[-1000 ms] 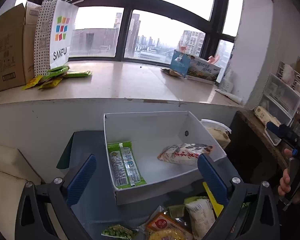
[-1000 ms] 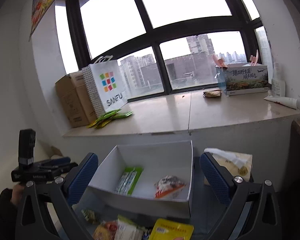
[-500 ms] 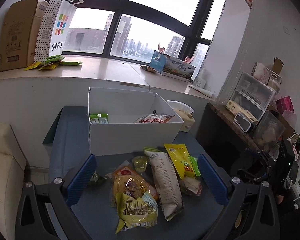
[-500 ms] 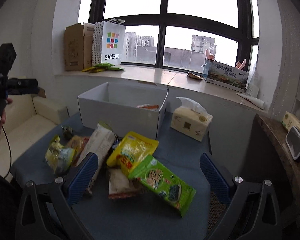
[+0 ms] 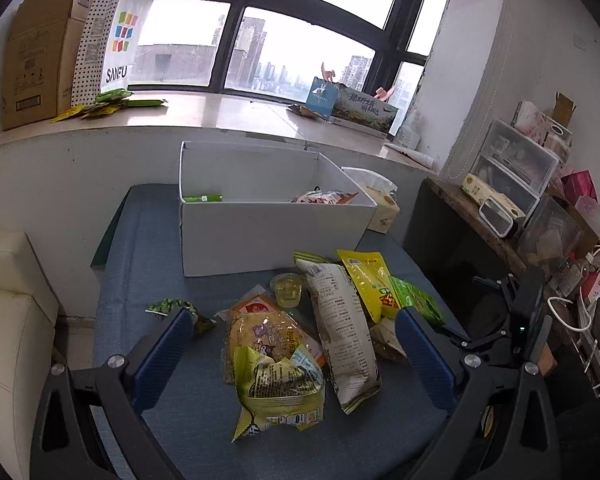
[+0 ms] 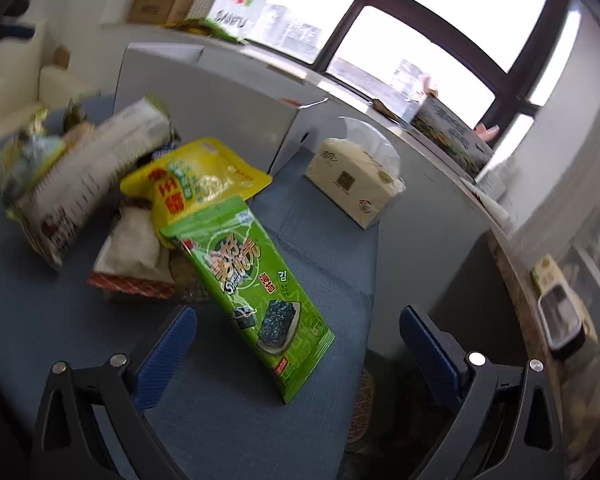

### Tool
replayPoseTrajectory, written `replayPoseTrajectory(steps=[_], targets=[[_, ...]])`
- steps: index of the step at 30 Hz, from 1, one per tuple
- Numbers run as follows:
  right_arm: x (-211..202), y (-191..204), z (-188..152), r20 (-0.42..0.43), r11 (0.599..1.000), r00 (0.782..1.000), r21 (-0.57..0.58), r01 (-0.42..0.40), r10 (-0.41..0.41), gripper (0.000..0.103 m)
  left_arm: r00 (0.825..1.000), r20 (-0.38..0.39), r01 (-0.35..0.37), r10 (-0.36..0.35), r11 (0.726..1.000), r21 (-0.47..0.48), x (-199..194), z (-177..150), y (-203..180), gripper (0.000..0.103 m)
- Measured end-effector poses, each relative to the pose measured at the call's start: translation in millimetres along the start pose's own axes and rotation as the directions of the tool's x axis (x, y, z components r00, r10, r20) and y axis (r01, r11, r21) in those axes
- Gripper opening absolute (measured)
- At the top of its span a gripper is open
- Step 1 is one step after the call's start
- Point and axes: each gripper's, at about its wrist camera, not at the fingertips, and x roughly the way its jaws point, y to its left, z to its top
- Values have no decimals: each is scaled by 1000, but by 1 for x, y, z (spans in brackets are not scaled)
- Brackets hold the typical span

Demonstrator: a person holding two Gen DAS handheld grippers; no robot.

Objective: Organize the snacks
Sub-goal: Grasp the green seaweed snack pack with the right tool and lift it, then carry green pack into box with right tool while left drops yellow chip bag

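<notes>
Lowest in the right wrist view, the right gripper [image 6: 298,340] stands spread wide with nothing between its blue pads, and the green seaweed snack packet [image 6: 256,292] lies flat on the blue table top [image 6: 332,248] with its lower end reaching into the gap between them, nearer the left pad. This packet looks like the next pick: to do it well, I would centre the jaws across the packet's narrow width near its free lower end, come down low enough to catch the thin film, and close gently so it does not slide off the yellow pouch [image 6: 196,180] that its upper end overlaps. Above and left of that pouch sits the long pale bag [image 6: 88,168], blurred, and at centre right a tissue box [image 6: 352,180] stands apart from the heap. In the left wrist view, the left gripper [image 5: 292,340] is likewise released and empty, hovering over a crumpled yellow-green bag [image 5: 280,388] at lower centre. Beyond it, in mid-frame, lies the rest of the pile, including a small jelly cup [image 5: 288,289]. Farther up, at centre, the white box [image 5: 268,236] already holds a green packet [image 5: 202,198] at its left and a red-and-white bag [image 5: 324,197] at its right, so most of the sorting seems still ahead.
</notes>
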Motion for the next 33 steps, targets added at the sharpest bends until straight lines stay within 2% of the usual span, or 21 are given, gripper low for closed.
replayPoseTrajectory(steps=[3, 9, 11, 12, 13, 14, 16, 18, 22, 24, 27, 30, 33], targets=[[18, 7, 1, -31, 997, 999, -74, 6, -8, 103, 1000, -3, -2, 2, 1000, 6, 1, -2, -1, 103], [42, 20, 5, -58, 989, 998, -148, 8, -17, 102, 1000, -31, -3, 3, 1000, -4, 7, -7, 3, 103], [47, 25, 6, -69, 985, 997, -171, 24, -36, 88, 999, -34, -2, 2, 1000, -7, 8, -9, 4, 103], [50, 27, 5, -86, 985, 996, -174, 15, -31, 71, 999, -36, -2, 2, 1000, -10, 9, -10, 5, 103], [52, 27, 5, -106, 987, 994, -159, -31, 14, 47, 999, -37, -3, 3, 1000, -11, 9, -11, 5, 103], [51, 27, 6, -113, 988, 991, -136, -79, 64, 35, 999, -37, -6, 6, 1000, -12, 9, -11, 6, 103], [48, 29, 7, -110, 990, 993, -132, -43, 29, 29, 999, -39, -12, 11, 1000, -15, 9, -12, 8, 103], [41, 29, 8, -101, 991, 995, -127, -41, 28, 25, 999, -40, -11, 11, 1000, -19, 9, -13, 10, 103], [20, 14, 14, -82, 997, 994, -25, -68, 66, 17, 999, -39, -16, 14, 999, -28, 9, -14, 13, 103], [8, 1, 20, -61, 991, 991, 71, -116, 120, 15, 999, -42, -17, 16, 999, -33, 9, -15, 15, 103], [-13, -27, 26, 8, 940, 974, 261, -219, 224, 13, 998, -64, -5, 3, 999, -32, 11, -17, 15, 103], [-33, -50, 23, 121, 841, 941, 424, -337, 316, 13, 994, -106, 7, -8, 1000, -5, 18, -23, 12, 103], [-44, -65, 23, 210, 754, 910, 510, -413, 356, 13, 986, -168, 5, 1, 999, 32, 32, -30, 4, 103]])
